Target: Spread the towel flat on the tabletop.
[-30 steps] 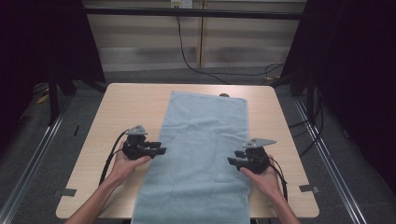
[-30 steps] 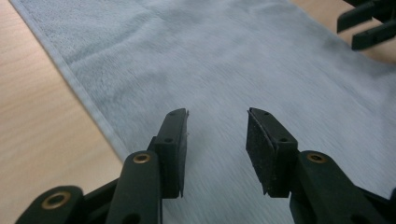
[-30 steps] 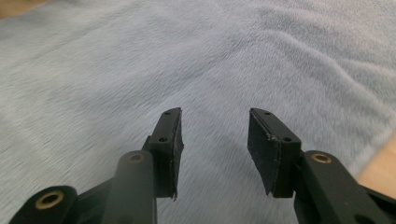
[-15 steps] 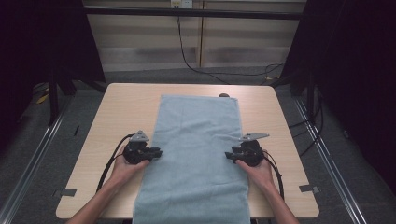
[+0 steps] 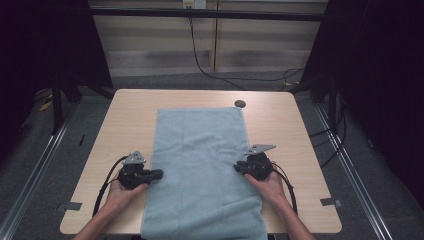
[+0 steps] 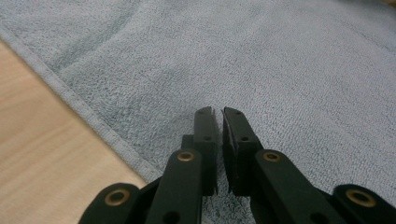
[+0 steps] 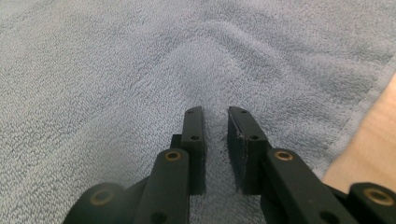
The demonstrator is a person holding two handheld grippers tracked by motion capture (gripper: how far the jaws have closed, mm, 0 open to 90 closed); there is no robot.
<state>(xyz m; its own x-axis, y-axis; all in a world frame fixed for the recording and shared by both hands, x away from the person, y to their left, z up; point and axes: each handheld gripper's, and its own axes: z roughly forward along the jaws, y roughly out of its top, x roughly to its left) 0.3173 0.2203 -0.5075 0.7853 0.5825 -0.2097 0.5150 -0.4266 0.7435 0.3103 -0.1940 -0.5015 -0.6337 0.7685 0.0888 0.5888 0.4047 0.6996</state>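
Soft, nubby blue terry towel [image 5: 200,165] lies flat, hemmed edges beside left gripper [image 6: 219,112] clenched empty, right gripper [image 7: 215,112] just closing, nothing pinched.

Towel [image 5: 200,170]: near end runs over table's [image 5: 135,107] near edge, cut off by bottom of high view. Forearms cut off there too. Left gripper [image 6: 219,116]: whether cloth pinched between nearly shut jaws, cannot tell; jaws have just been closing. Right gripper [image 7: 215,116]: same doubt, narrow gap visible. Small dark round spot [image 5: 240,104] near table's far edge: too small to identify.
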